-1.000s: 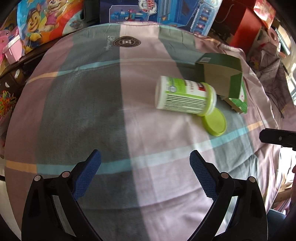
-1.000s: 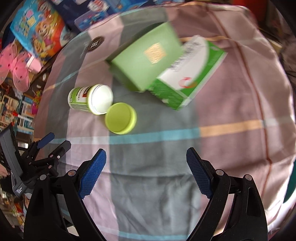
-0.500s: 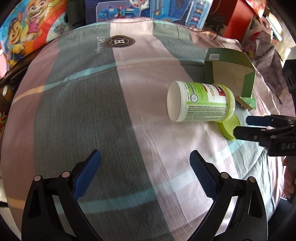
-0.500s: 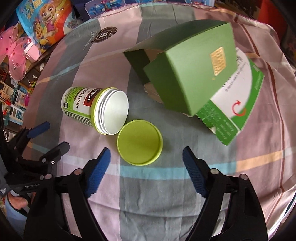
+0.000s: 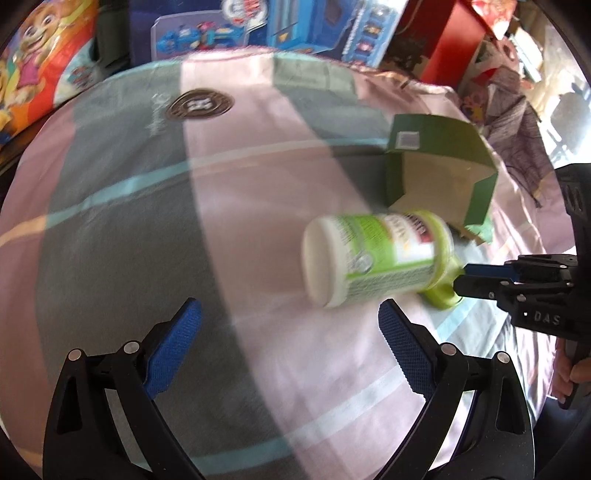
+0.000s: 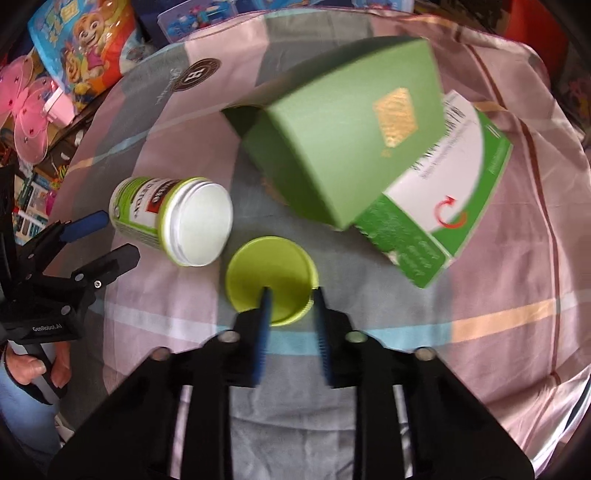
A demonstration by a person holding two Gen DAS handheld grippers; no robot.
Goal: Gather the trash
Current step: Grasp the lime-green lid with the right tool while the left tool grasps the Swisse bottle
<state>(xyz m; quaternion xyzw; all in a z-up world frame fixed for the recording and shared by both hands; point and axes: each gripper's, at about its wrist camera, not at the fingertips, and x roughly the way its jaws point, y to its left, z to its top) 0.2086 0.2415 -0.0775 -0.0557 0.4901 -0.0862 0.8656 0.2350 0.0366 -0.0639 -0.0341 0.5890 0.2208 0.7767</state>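
Observation:
A white and green jar [image 5: 376,266] lies on its side, uncapped, on the striped cloth; its open mouth [image 6: 195,225] faces the right wrist view. Its lime lid [image 6: 273,269] lies flat next to it. My right gripper [image 6: 291,295] points down at the lid's near edge. Its jaws are closing, one finger over the lid's inside and the other outside the rim, with a gap still showing. That gripper [image 5: 461,280] comes in from the right edge of the left wrist view. My left gripper [image 5: 290,321] is open, just short of the jar, with nothing between its fingers.
A dark green open box [image 6: 343,129] leans over a white and green carton [image 6: 443,206] behind the lid. Toy boxes [image 5: 314,26] and bright bags [image 6: 88,55] crowd the far and left edges of the cloth-covered table [image 5: 129,229]. A hand [image 6: 33,369] holds the left gripper.
The right gripper has moved down onto the lid and its jaws have drawn close together. The left gripper has shifted toward the jar, which now looks nearer and larger.

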